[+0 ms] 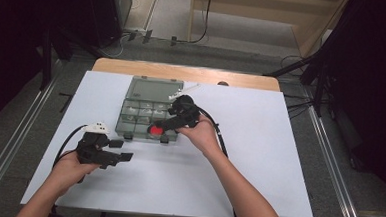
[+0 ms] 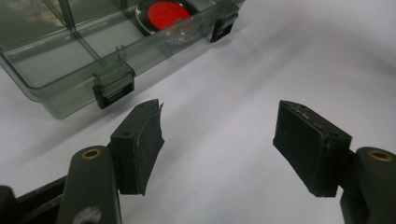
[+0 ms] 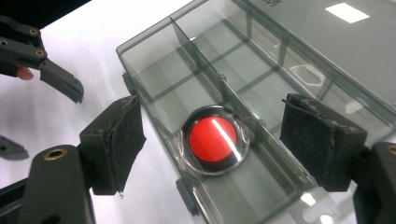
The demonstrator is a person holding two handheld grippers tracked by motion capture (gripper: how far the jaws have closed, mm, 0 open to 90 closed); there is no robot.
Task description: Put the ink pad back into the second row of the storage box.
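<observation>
1. Right gripper [image 1: 166, 123] poised over the near right part of the organiser box [image 1: 146, 110], jaws wide apart, nothing pinched between them.
2. Seen along the right gripper view: black pads [image 3: 120, 140] standing on either side of the red disc [image 3: 213, 140], clear of it, one outside the box wall over the white sheet, the other over the box's inner compartments.
3. Red disc lying flat in a front compartment of the box, just behind the clear front wall, with a shiny see-through rim around the red centre.
4. Organiser box resting on the white table [image 1: 258, 157], lid thrown back toward the far edge, dividers splitting it into small compartments, two dark latches [image 2: 113, 91] on the near wall.
5. Left gripper [image 1: 122, 150] held low over the table, near the box's front left corner but apart from it, jaws spread open and empty.
6. In the left gripper view: bare white sheet between the two pads, box and red disc [image 2: 163, 14] beyond them at upper left.
</observation>
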